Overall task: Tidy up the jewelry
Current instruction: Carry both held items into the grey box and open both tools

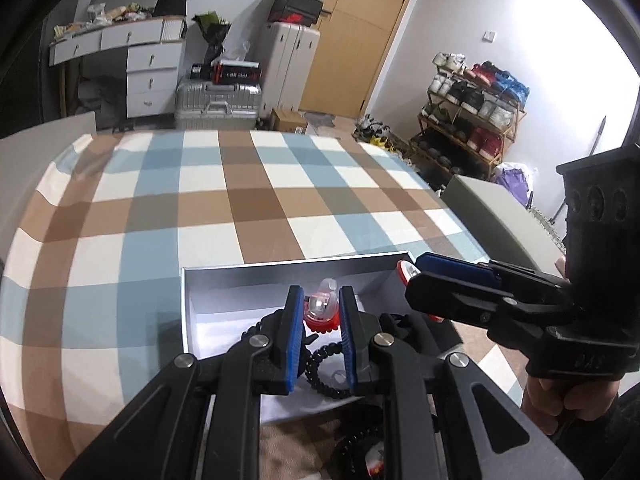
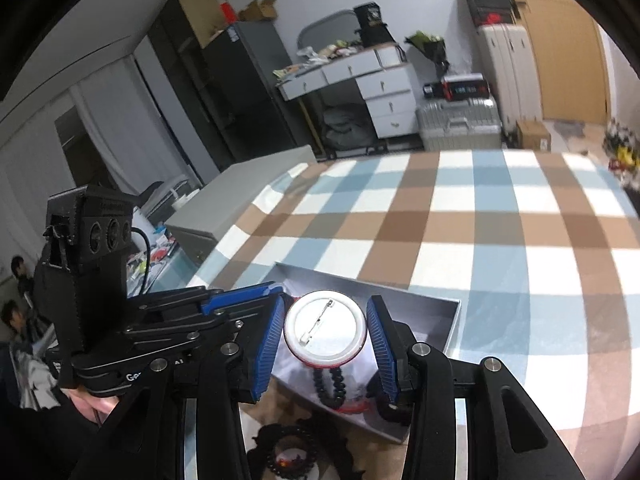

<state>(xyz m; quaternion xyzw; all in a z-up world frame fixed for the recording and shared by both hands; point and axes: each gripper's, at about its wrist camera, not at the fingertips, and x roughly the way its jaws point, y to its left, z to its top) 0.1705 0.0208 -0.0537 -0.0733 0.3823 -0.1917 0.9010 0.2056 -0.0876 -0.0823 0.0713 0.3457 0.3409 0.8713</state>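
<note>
R gripper (image 2: 326, 334) clamped on round pin badge (image 2: 325, 330): white back faces cam, red rim, metal safety pin running diag, lower-L to upper-R. Badge hangs just above open grey box (image 2: 450, 322). L gripper (image 1: 320, 312) closed on clear/red hair clip (image 1: 322, 308), over same box; black bead string (image 1: 320, 376) inside box. Only legible text: "Ge…" on L gripper body.
</note>
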